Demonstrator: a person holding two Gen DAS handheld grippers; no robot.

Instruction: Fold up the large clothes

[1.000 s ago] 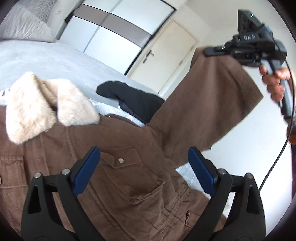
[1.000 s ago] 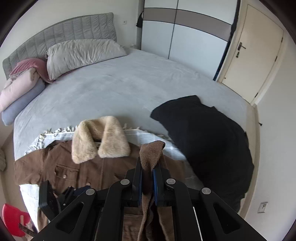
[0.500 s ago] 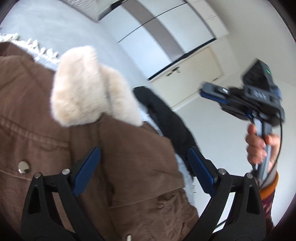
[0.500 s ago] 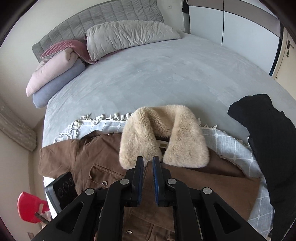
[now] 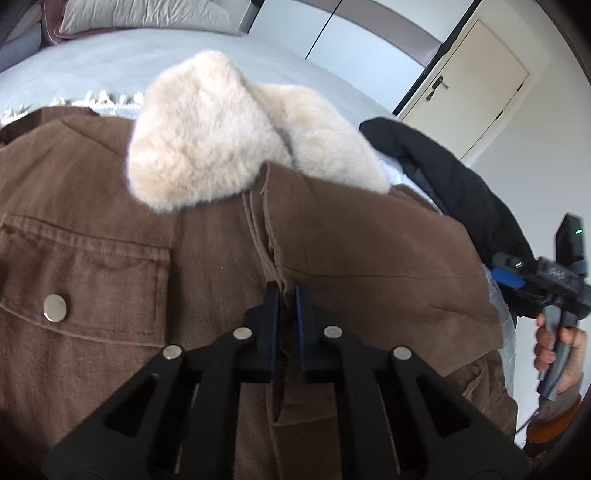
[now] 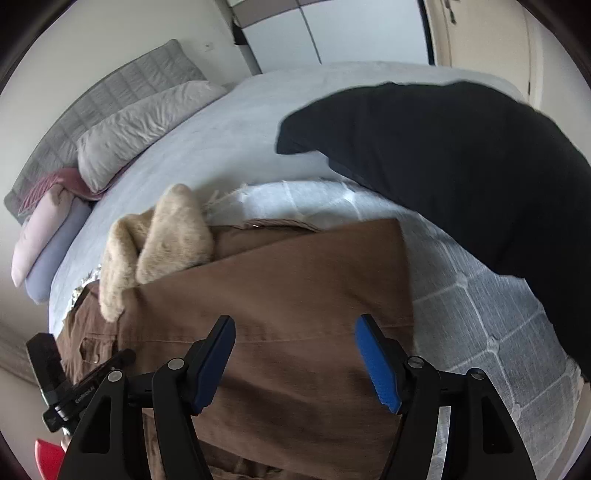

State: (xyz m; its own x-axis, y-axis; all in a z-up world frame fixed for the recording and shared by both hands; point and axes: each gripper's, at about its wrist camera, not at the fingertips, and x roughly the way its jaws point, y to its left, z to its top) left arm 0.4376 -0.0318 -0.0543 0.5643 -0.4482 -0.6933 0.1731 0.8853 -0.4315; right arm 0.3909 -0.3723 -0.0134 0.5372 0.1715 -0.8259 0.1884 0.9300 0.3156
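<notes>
On bed (image 6: pixel 229 122): brown coat (image 5: pixel 92 229) flat, sleeve (image 6: pixel 295 280) now folded across front (was lifted). Left tool (image 5: pixel 286 295) now clenched on sleeve cuff; right tool (image 6: pixel 295 354) released, hovering above sleeve.

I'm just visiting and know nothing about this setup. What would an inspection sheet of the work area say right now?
Surface: grey bed, with a checked throw under the clothes.
Job's things: brown jacket with cream fur collar; sleeve folded across its front.
Clutter: black garment beside the jacket.
Grippers: left gripper shut on the jacket's fabric; right gripper open, holding nothing.
Cables: nothing seen clearly.
Surroundings: pillows, padded headboard, wardrobe, door.
</notes>
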